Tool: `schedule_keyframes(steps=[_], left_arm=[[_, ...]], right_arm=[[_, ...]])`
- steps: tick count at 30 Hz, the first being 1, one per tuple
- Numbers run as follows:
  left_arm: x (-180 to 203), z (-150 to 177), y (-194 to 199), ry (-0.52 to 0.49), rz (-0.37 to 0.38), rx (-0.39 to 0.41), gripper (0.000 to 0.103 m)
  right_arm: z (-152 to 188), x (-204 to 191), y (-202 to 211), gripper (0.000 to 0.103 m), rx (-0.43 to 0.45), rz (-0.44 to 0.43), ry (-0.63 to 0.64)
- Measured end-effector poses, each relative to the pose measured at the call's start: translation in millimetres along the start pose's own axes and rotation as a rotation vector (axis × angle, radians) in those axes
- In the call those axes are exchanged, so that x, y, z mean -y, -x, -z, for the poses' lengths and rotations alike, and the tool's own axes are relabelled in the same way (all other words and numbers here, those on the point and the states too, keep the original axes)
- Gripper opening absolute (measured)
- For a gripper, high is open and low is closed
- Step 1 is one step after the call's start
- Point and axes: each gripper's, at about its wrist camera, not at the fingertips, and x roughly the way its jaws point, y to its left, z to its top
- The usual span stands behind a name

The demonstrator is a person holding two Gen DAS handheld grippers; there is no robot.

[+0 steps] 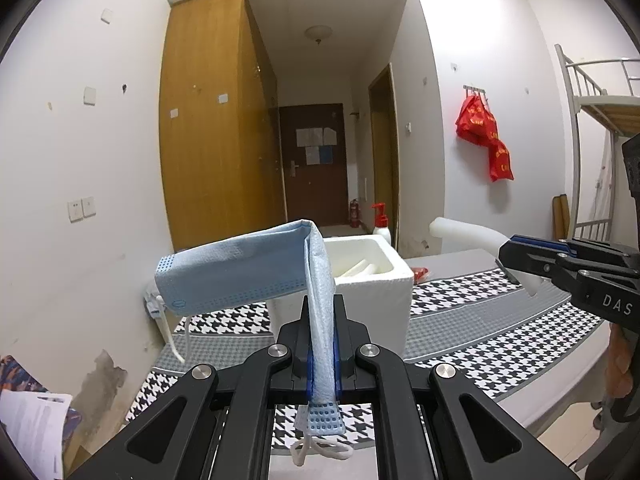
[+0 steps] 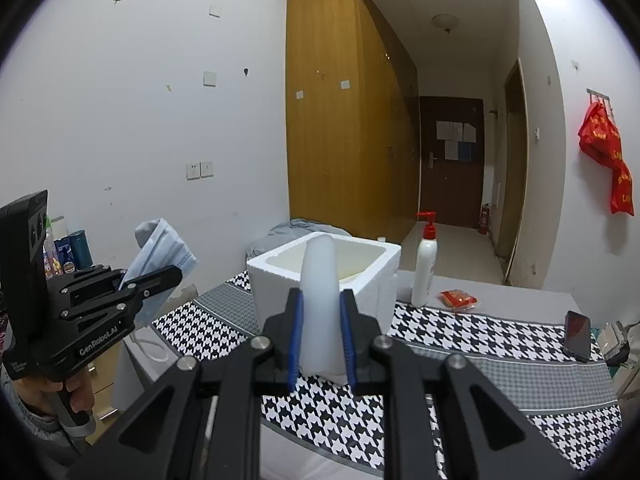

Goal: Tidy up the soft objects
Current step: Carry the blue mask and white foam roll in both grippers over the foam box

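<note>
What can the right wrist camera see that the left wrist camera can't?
Only the right wrist view shows the dark flat phone lying on the checked cloth and the bottles on a shelf at the far left.

Only the left wrist view shows the metal bunk bed frame and the printed papers in the bottom corner.

Both show the white foam box, the white pump bottle with a red top, the red bags hanging on the wall, the blue face mask clamped in the left hand-held gripper, and the white foam tube in the right hand-held gripper.
</note>
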Motion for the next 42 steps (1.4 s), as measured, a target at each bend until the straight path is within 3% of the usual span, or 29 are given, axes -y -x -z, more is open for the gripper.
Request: schedule_keyframes(steps=[26, 42], left_arm=[[-24.1, 14.4, -27.2, 0.016, 0.025, -0.051, 0.007], [-36.3, 4.7, -49.6, 0.012, 0.017, -0.057, 0.007]], right_arm=[[7.6, -7.6, -36.6, 0.021, -0.066, -0.011, -0.011], [-3.8, -4.9, -53.9, 0.021, -0.079, 0.012, -0.008]])
